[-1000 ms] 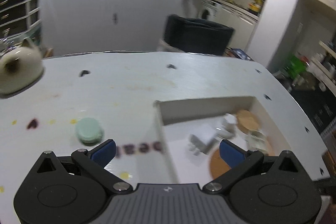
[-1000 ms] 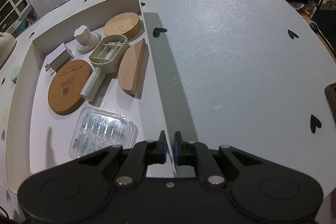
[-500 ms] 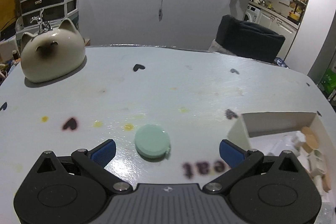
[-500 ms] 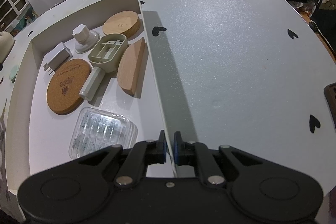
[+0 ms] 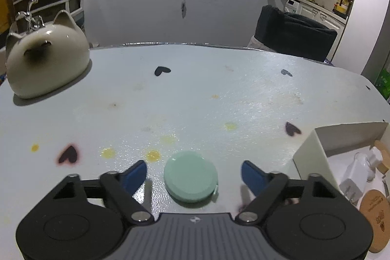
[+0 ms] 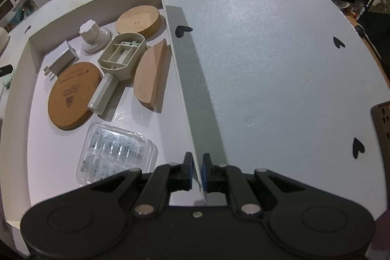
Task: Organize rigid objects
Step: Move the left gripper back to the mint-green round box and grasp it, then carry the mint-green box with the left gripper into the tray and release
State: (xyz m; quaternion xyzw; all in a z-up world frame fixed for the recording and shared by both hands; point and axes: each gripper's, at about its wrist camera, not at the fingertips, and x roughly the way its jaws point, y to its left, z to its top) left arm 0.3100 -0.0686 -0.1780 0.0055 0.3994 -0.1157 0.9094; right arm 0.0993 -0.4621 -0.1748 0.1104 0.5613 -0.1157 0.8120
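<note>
A mint-green round case (image 5: 190,179) lies flat on the white table, between the blue fingertips of my open left gripper (image 5: 194,174), which straddles it without touching. My right gripper (image 6: 197,173) is shut on the right wall of the shallow white box (image 6: 181,79). Inside the box lie a printed cork coaster (image 6: 73,95), a thick cork disc (image 6: 138,21), a half-round wooden piece (image 6: 151,76), a beige plastic handle part (image 6: 119,62), a white knob (image 6: 92,37), a white plug adapter (image 6: 61,60) and a clear plastic case (image 6: 117,152). The box corner (image 5: 314,150) shows at the right of the left wrist view.
A cream cat-shaped ceramic pot (image 5: 46,62) stands at the table's far left. A dark chair (image 5: 295,35) is behind the far edge. The table has black heart marks and yellow stains. A dark object (image 6: 381,128) sits at the table's right edge.
My left gripper has swung left from the box and closed in on the mint case, which now lies between its open fingers. The right gripper stays clamped on the box wall.
</note>
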